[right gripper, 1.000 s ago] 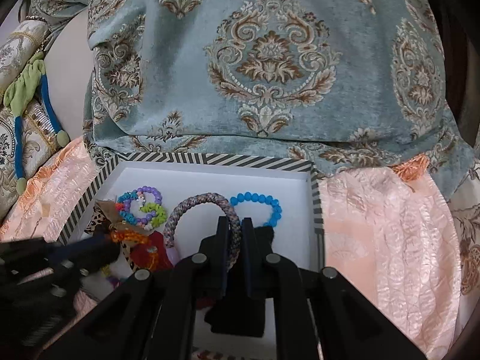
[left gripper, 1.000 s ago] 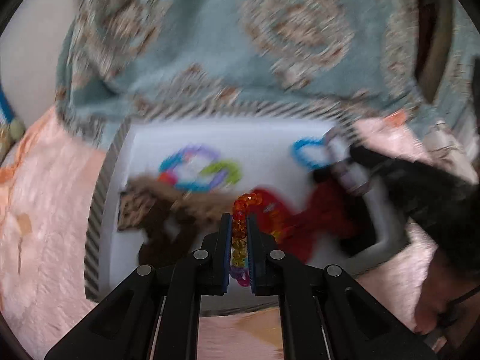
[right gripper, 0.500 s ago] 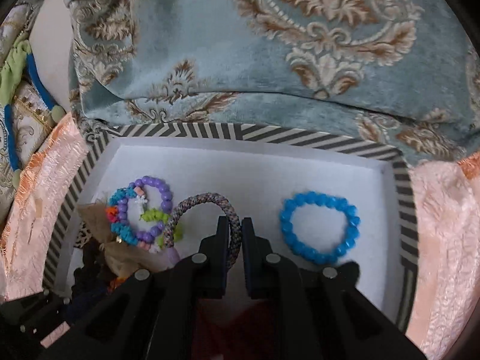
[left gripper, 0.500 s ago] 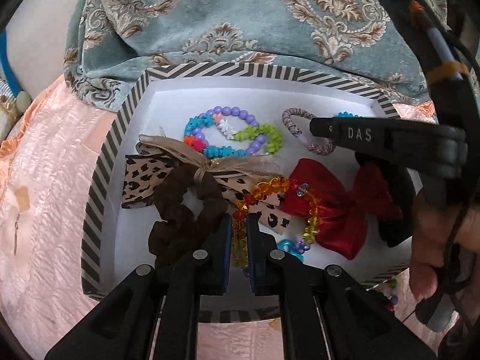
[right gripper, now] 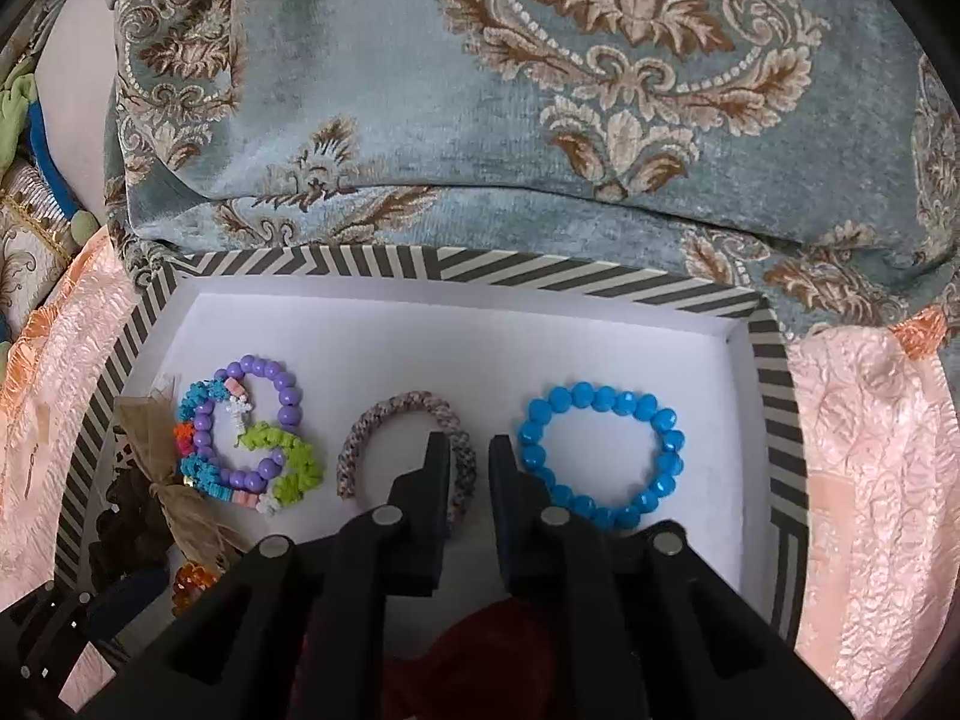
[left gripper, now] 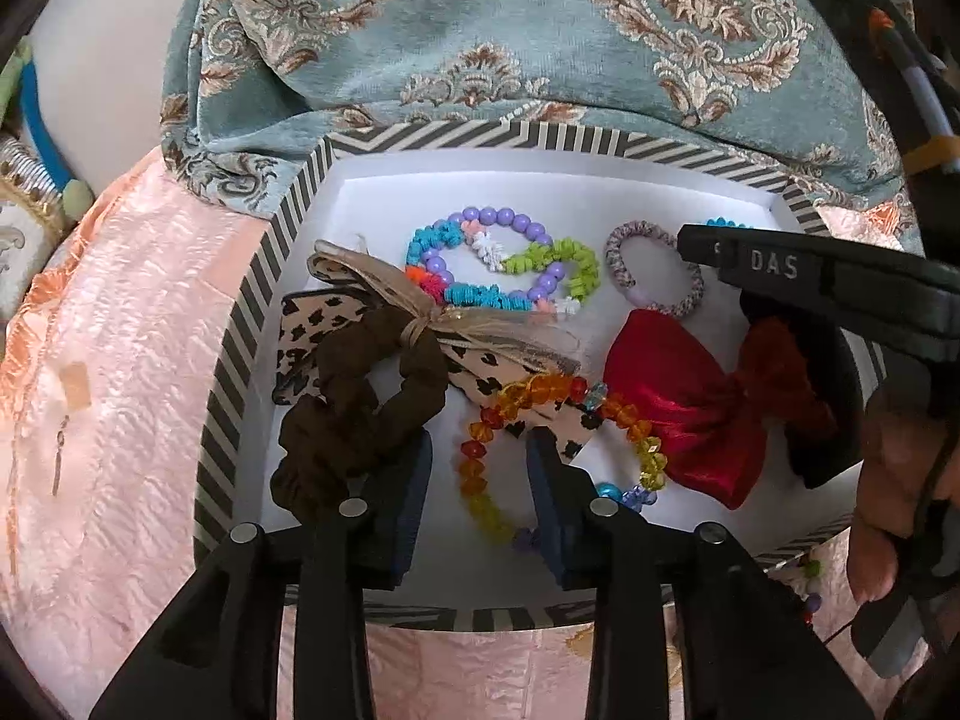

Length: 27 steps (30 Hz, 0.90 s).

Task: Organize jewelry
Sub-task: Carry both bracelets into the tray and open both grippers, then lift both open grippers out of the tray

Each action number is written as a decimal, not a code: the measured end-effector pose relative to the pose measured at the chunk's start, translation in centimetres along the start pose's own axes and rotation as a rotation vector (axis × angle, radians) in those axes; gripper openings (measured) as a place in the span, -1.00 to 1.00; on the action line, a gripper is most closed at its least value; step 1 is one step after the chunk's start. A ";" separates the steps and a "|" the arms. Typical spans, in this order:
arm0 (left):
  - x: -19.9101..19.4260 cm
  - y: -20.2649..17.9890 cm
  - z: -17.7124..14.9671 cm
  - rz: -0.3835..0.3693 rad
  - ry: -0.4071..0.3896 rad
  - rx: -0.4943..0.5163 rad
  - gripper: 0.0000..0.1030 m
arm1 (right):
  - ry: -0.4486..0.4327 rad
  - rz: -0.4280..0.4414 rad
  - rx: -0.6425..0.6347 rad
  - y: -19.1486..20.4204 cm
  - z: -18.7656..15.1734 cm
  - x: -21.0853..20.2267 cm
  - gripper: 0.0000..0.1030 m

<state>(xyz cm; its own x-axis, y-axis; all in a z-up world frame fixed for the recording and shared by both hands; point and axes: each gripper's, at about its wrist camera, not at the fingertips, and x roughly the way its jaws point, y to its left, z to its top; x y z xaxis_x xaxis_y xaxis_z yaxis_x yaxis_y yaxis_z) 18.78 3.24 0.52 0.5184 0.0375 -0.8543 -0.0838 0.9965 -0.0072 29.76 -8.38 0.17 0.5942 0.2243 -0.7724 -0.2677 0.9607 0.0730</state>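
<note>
A striped box (left gripper: 264, 276) with a white floor holds the jewelry. My left gripper (left gripper: 477, 468) is open just above the rainbow bead bracelet (left gripper: 498, 396), which lies on the box floor between the fingers. My right gripper (right gripper: 469, 468) is open, and the braided grey-purple band (right gripper: 366, 432) lies free on the floor by its left finger. A blue bead bracelet (right gripper: 600, 456) lies to the right. A purple, blue and green bead cluster (right gripper: 246, 438) lies left. The right gripper also shows in the left wrist view (left gripper: 840, 294).
A brown scrunchie (left gripper: 360, 414), a leopard-print bow (left gripper: 336, 324) and a red velvet bow (left gripper: 690, 396) lie in the box. A teal patterned cushion (right gripper: 540, 120) presses against the box's far rim. Pink quilted cloth (left gripper: 108, 372) surrounds the box.
Both grippers have opened. The left let go of the rainbow bracelet and the right let go of the braided band; both pieces now lie on the box floor.
</note>
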 end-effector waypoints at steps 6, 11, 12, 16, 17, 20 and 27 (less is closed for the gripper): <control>-1.2 -0.1 0.3 0.003 -0.044 0.001 -0.45 | -0.062 -0.032 -0.022 0.5 -0.1 -2.5 -0.63; -2.3 -0.1 0.4 -0.009 -0.073 0.014 -0.42 | -0.106 -0.069 -0.044 0.9 -0.3 -4.2 -0.40; -2.3 0.0 0.4 -0.010 -0.074 0.011 -0.42 | -0.114 -0.079 -0.051 1.0 -0.4 -4.6 -0.40; -2.7 0.6 0.8 -0.003 -0.081 -0.007 -0.42 | -0.128 -0.088 -0.061 0.7 -0.8 -5.8 -0.39; -2.8 0.7 0.8 0.000 -0.082 -0.010 -0.42 | -0.130 -0.087 -0.059 0.5 -1.0 -6.1 -0.39; -3.2 0.9 0.7 0.003 -0.091 -0.011 -0.42 | -0.134 -0.095 -0.064 0.3 -1.4 -6.8 -0.39; -5.0 1.9 -0.4 0.024 -0.131 0.011 -0.42 | -0.148 -0.076 -0.042 -0.7 -4.1 -9.4 -0.39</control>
<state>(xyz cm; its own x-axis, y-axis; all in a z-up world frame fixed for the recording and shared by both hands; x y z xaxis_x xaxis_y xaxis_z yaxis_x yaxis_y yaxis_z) 15.64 4.94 4.61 0.6230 0.0701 -0.7791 -0.0884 0.9959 0.0189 21.24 -11.81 4.85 0.7186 0.1758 -0.6729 -0.2472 0.9689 -0.0108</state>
